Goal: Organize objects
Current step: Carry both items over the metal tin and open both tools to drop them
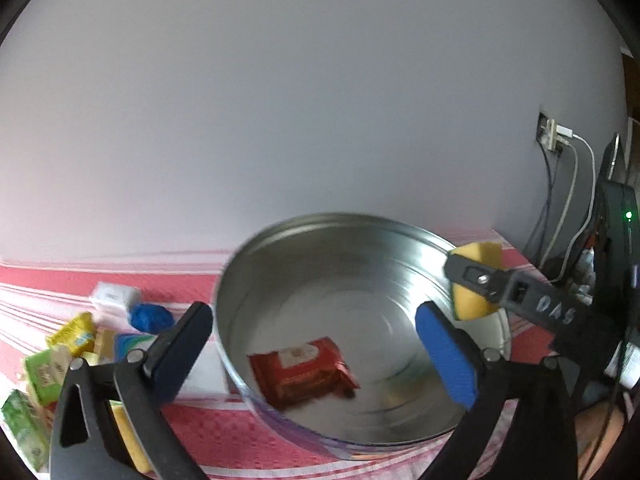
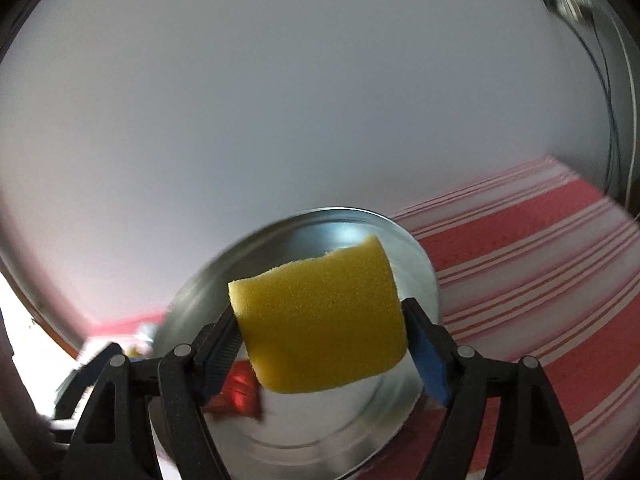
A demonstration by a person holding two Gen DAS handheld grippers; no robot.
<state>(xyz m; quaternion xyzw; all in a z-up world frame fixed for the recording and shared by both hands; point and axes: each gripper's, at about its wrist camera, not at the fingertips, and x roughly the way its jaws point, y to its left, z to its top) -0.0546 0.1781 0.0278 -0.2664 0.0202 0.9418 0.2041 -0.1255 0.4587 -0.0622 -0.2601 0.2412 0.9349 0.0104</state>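
Observation:
A round metal tin [image 1: 320, 248] stands on the red-and-white striped cloth, with a red packet [image 1: 302, 372] lying inside it. My left gripper [image 1: 316, 356] is open and empty, its fingers on either side of the tin's near-left wall. My right gripper [image 2: 320, 340] is shut on a yellow sponge [image 2: 320, 320] and holds it above the tin [image 2: 420, 280]. The red packet [image 2: 240, 392] shows below the sponge. In the left wrist view the sponge [image 1: 478, 280] and the right gripper [image 1: 476, 280] hang over the tin's right rim.
A pile of small items lies left of the tin: green and yellow packets [image 1: 44, 372], a blue object [image 1: 150, 318], a white box [image 1: 114, 296]. A plain wall is behind. Cables and a wall socket [image 1: 554, 136] are at the right, by a dark device [image 1: 618, 216].

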